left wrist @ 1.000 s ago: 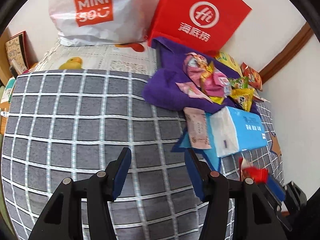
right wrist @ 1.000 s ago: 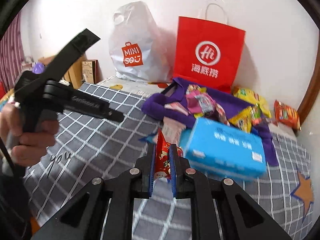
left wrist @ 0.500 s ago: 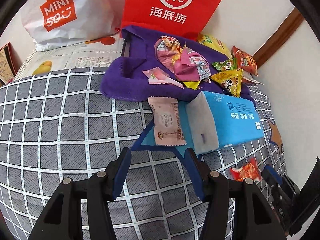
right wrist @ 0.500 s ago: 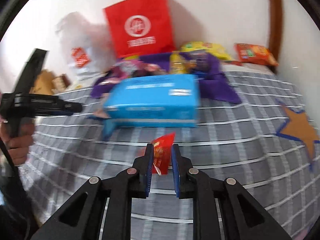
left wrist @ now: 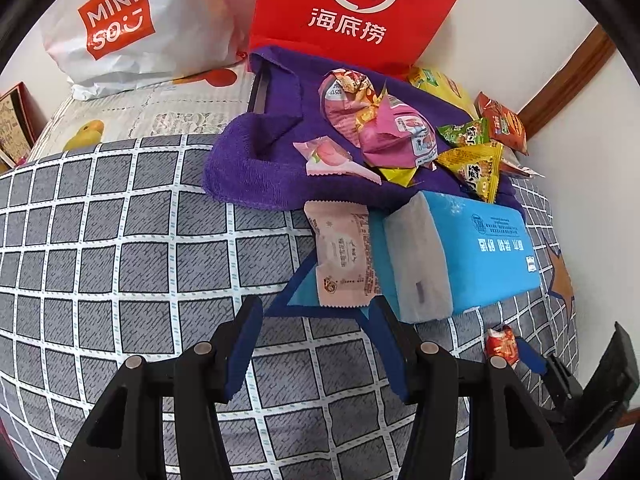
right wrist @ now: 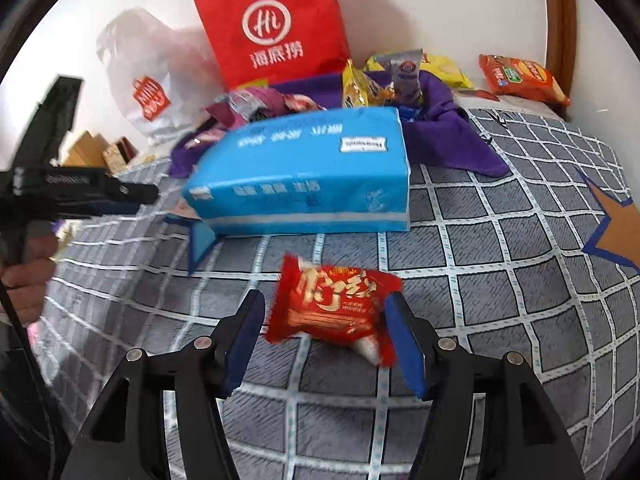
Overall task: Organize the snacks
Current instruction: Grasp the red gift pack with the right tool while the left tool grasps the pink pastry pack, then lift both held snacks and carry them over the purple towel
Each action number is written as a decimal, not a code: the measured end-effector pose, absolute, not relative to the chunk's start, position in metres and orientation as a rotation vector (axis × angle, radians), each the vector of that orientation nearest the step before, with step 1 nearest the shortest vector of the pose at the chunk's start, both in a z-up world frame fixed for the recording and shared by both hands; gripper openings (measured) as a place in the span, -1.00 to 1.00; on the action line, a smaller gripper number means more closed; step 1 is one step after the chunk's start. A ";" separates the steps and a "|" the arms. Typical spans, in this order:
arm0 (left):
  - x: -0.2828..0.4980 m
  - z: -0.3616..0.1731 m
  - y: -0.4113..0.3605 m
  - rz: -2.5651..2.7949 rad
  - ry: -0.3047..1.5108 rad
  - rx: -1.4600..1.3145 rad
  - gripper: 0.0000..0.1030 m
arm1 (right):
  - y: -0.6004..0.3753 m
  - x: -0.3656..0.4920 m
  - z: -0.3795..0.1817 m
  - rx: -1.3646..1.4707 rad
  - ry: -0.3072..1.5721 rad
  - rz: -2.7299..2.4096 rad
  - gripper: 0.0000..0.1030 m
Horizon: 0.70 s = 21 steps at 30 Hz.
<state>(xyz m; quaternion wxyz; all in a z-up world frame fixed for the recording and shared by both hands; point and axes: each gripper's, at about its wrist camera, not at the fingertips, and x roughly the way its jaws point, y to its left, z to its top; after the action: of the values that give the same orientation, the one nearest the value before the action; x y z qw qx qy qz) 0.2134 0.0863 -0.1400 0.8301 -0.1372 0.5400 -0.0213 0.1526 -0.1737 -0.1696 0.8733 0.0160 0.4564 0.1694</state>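
Note:
A red snack packet lies on the grey checked bedspread, in front of a blue tissue pack. My right gripper straddles it with its jaws opening, and the pads no longer press on it. The same packet shows at the lower right of the left wrist view. My left gripper is open and empty, just short of a pink packet that leans on the tissue pack. Behind that, several loose snacks are piled on a purple towel.
A red paper bag and a white plastic bag stand against the wall at the back. An orange snack pack lies at the far right by a wooden frame. A hand holds the left gripper at the left.
The right gripper came down to the bedspread, rolled and spread its jaws, letting go of the red packet. The left gripper moved toward the pink packet and tissue pack.

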 end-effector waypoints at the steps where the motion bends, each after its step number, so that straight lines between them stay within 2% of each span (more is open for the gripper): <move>1: 0.215 -0.140 0.086 -0.047 1.144 -0.289 0.02 | -0.173 0.154 -0.172 0.037 0.954 0.354 0.20; 21: 0.256 -0.170 0.060 -0.057 1.067 -0.193 -0.01 | -0.201 0.154 -0.167 0.075 0.915 0.353 0.11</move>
<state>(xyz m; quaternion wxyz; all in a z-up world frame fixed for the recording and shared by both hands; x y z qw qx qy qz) 0.2563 0.0598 -0.1698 0.8562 -0.0918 0.5077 -0.0271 0.1541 -0.2009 -0.1675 0.8815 0.0360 0.4393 0.1696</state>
